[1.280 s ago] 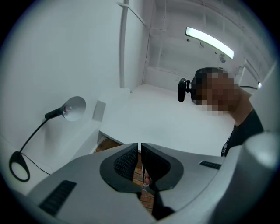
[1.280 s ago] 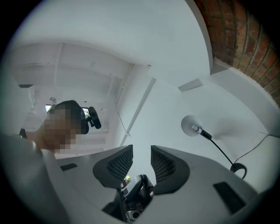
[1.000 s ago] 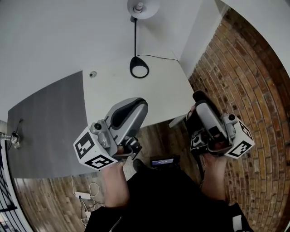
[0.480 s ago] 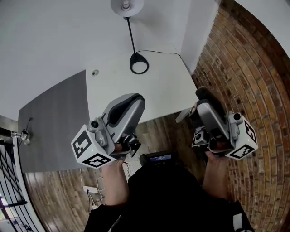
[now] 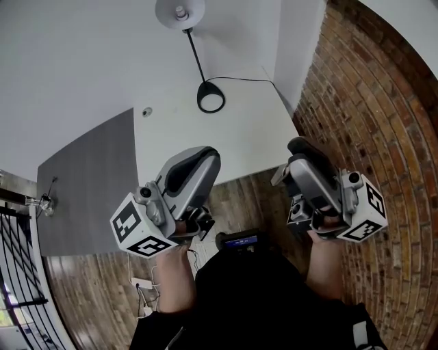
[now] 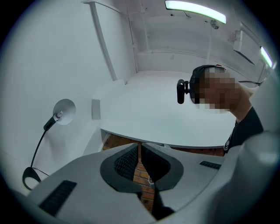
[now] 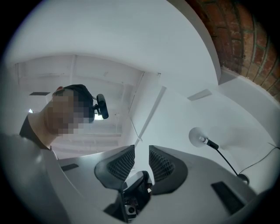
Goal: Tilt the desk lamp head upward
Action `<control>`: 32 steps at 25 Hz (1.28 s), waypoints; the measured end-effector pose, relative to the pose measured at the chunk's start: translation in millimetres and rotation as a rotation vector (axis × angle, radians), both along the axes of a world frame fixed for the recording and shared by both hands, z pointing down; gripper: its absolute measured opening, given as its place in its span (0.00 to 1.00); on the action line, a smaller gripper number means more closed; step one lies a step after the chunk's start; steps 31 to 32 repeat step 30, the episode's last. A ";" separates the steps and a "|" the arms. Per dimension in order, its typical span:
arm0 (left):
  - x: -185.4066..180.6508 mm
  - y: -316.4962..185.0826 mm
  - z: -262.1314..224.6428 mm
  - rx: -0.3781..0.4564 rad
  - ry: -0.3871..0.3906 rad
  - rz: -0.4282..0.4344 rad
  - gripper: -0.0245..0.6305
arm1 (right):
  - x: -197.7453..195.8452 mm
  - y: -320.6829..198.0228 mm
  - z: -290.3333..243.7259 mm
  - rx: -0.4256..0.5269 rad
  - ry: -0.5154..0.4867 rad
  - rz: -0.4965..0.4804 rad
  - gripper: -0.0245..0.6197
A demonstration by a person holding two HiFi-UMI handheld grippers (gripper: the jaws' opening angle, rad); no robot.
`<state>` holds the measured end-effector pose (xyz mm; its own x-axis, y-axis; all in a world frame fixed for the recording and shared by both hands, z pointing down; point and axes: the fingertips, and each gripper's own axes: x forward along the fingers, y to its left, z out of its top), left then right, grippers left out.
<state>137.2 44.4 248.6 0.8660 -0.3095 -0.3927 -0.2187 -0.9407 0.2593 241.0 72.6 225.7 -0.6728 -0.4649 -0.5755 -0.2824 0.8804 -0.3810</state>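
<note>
Sits well beyond both jaws, at the far edge of the desk (image 5: 226, 137): desk lamp (image 5: 196, 56), probably light and tippy on its thin stem. Best nudged under the shade (image 5: 179, 11), gently. Left gripper (image 6: 139, 159): jaws slightly apart, empty; right gripper (image 7: 141, 159): apart, empty, just narrowing.

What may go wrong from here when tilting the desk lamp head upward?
The desk lamp stands on a thin stem and a small ring base, so pushing its head up might tip or slide it. Its cable runs toward the table's far corner; a long reach might snag it.
</note>
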 end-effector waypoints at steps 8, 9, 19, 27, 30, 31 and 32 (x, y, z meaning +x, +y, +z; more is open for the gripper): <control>25.0 8.2 2.5 0.007 -0.033 -0.015 0.06 | 12.7 7.7 3.4 0.025 0.015 -0.033 0.17; 24.9 8.3 1.9 0.006 -0.035 -0.016 0.06 | 11.7 8.0 2.6 0.027 0.016 -0.035 0.17; 40.7 12.8 2.8 0.003 -0.055 -0.018 0.06 | 28.1 14.9 3.6 0.035 0.009 -0.037 0.16; 45.4 14.3 1.6 -0.001 -0.064 -0.012 0.06 | 30.8 16.1 2.6 0.033 0.007 -0.039 0.16; 56.3 18.8 1.9 0.001 -0.067 -0.005 0.06 | 40.1 20.5 3.3 0.033 0.009 -0.037 0.16; 56.3 18.8 1.9 0.001 -0.067 -0.005 0.06 | 40.1 20.5 3.3 0.033 0.009 -0.037 0.16; 56.3 18.8 1.9 0.001 -0.067 -0.005 0.06 | 40.1 20.5 3.3 0.033 0.009 -0.037 0.16</control>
